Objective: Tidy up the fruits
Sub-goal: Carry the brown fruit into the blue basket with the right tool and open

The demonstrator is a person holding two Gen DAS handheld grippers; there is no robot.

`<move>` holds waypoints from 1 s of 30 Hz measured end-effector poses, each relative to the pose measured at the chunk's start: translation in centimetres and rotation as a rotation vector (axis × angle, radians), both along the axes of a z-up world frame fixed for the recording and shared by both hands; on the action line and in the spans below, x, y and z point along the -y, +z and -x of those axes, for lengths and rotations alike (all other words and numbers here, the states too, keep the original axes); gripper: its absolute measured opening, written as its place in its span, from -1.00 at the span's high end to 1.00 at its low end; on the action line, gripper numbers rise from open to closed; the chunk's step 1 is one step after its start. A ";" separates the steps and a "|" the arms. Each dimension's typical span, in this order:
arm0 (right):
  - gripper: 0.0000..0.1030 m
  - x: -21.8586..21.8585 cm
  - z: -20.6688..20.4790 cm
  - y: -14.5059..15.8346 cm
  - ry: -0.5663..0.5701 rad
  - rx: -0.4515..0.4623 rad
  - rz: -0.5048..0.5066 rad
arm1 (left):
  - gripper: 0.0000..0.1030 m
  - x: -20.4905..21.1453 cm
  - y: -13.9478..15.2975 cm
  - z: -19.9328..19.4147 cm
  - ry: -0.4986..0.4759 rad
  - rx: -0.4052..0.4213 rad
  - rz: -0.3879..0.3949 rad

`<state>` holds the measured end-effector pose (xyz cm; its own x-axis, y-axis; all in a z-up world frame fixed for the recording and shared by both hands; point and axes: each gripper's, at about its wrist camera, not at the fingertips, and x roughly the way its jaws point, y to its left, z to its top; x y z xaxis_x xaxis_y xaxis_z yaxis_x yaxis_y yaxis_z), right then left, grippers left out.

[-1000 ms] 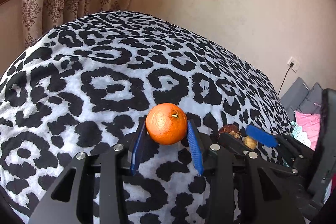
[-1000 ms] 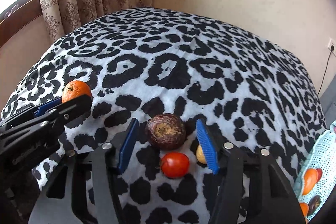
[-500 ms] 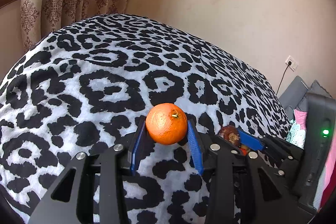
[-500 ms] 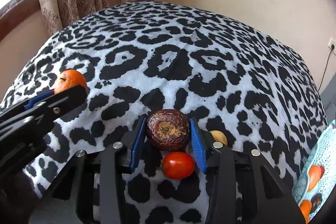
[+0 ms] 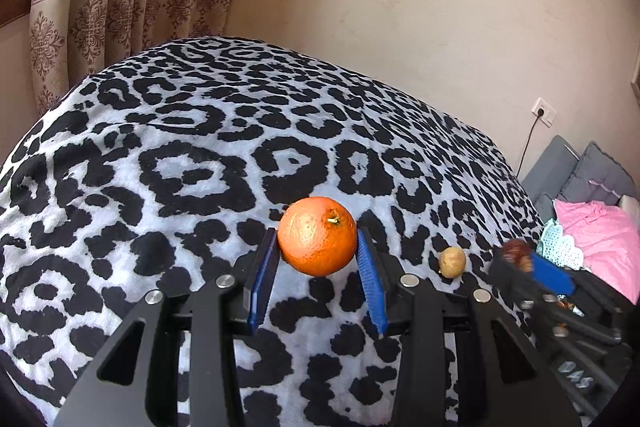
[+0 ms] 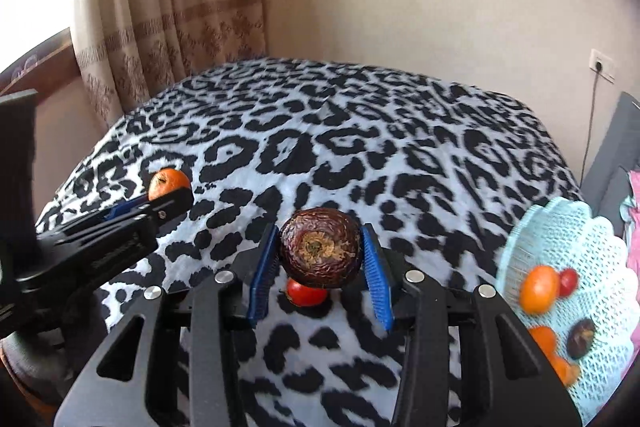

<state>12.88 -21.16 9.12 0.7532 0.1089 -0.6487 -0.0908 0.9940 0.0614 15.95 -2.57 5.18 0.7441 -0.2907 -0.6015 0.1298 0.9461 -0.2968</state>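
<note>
Lifted brown fruit (image 6: 320, 247); basket (image 6: 592, 227) holds orange, red fruits.

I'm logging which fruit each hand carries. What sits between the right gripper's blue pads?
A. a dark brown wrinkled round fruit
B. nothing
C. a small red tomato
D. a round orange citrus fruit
A: the right gripper pinches the dark brown wrinkled round fruit between its pads.

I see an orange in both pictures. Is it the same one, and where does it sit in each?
Left wrist view: the orange is at centre, clamped between the left gripper's blue pads.
Right wrist view: the same orange shows small at the left edge, half hidden behind that gripper's tip.
Shared landmark: the wall socket with its dangling cable, upper right in both.
</note>
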 end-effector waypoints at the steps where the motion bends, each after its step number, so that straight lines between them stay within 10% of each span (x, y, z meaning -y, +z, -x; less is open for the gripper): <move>1: 0.16 0.5 0.6 0.3 -0.010 0.009 -0.008 | 0.23 0.2 0.0 0.1 -0.006 0.004 -0.004; 30: 0.17 16.5 12.4 1.3 -0.401 0.113 -0.155 | 0.23 2.7 -0.5 1.3 -0.072 0.056 -0.104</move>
